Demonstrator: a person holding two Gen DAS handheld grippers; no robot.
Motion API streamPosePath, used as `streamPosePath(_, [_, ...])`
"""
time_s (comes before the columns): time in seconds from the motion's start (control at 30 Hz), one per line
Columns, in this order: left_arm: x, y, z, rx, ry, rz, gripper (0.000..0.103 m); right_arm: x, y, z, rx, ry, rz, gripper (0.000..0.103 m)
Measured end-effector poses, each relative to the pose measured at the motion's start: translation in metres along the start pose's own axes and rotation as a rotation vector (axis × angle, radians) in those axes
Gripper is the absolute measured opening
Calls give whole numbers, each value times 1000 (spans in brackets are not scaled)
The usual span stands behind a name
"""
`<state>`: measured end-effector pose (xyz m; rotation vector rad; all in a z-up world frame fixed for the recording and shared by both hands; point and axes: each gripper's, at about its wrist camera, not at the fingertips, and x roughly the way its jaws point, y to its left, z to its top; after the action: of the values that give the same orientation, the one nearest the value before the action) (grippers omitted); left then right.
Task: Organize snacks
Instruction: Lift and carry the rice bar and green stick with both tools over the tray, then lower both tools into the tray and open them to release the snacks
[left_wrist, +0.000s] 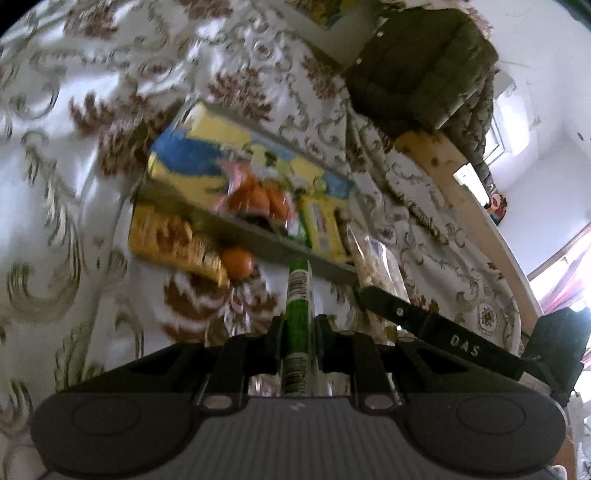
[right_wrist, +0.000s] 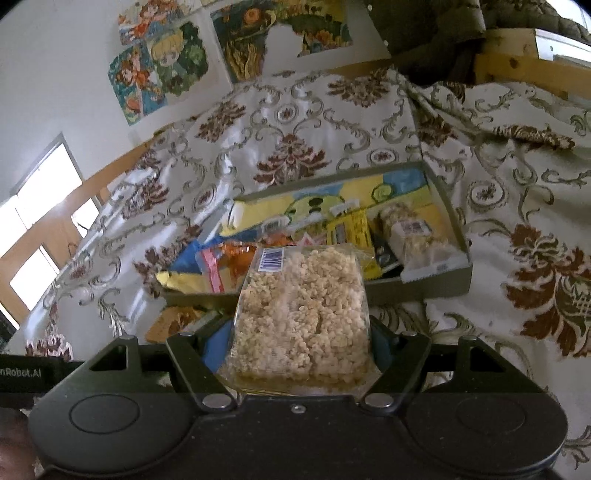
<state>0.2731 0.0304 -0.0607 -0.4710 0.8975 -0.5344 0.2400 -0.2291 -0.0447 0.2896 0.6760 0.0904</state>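
Two claws, each carrying a snack toward the shallow cardboard tray (right_wrist: 456, 284) that lies on the patterned bedspread (right_wrist: 517, 177).

Left claw (left_wrist: 300, 325): fingers drawn close together and clamped on a thin green packet (left_wrist: 299, 291), held edge-on so that its barcode strip runs forward between the pads. The tray sits ahead of and slightly above this claw in its view, already holding several wrappers; an orange fruit (left_wrist: 238, 261) and a yellow-brown packet (left_wrist: 177, 240) lie outside the tray's near wall, ahead and to the claw's left.

Right claw (right_wrist: 301, 332): fingers standing wide and clamped on the two sides of a clear bag of puffed-grain snack (right_wrist: 301, 306). The tray lies just ahead, beyond the bag's far end.

Step in hand, as judged: setting both items into the tray. To do it well, each packet should clear the near wall before release, and the wide bag is best aimed at the open floor of the tray on the claw's left (the right end is already crowded by a similar bag (right_wrist: 410, 230)). The thin packet, gripped only by its edge, may swing; a slow approach suits it.

Pose: both claws point forward and downward at the tray; the left view is tilted and blurred.
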Motion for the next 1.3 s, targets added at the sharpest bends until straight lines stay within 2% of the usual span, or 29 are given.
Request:
streamPosePath(0.17, [2,-6,24,-22,-44,-2,19,0,-8,16,30,-53,2,76])
streamPosePath(0.3, [16,-14,46,-11,-79,-1,19,10,-11,34,8,-91,-7,76])
streamPosePath(0.5, [58,-15,78,-14,-129,-9,19,42,-15,57,-22,-149,-19,76])
streamPosePath(0.7, [103,-7,102,-21,-156,26,19,80,-28,66,-10,-139,-29,76])
streamPosePath(0.87, [131,-7,107,21,-158,91,19,104,-32,66,-28,-139,-52,76])
streamPosePath(1.0, [147,-4,107,10,-146,120,19,118,-35,64,-35,-128,-68,76])
streamPosePath(1.1, [152,-1,108,10,-142,124,19,125,-35,61,-51,-120,-78,76])
streamPosePath(1.3, [157,-6,108,61,-146,191,20,134,-28,54,-106,-112,-119,76])
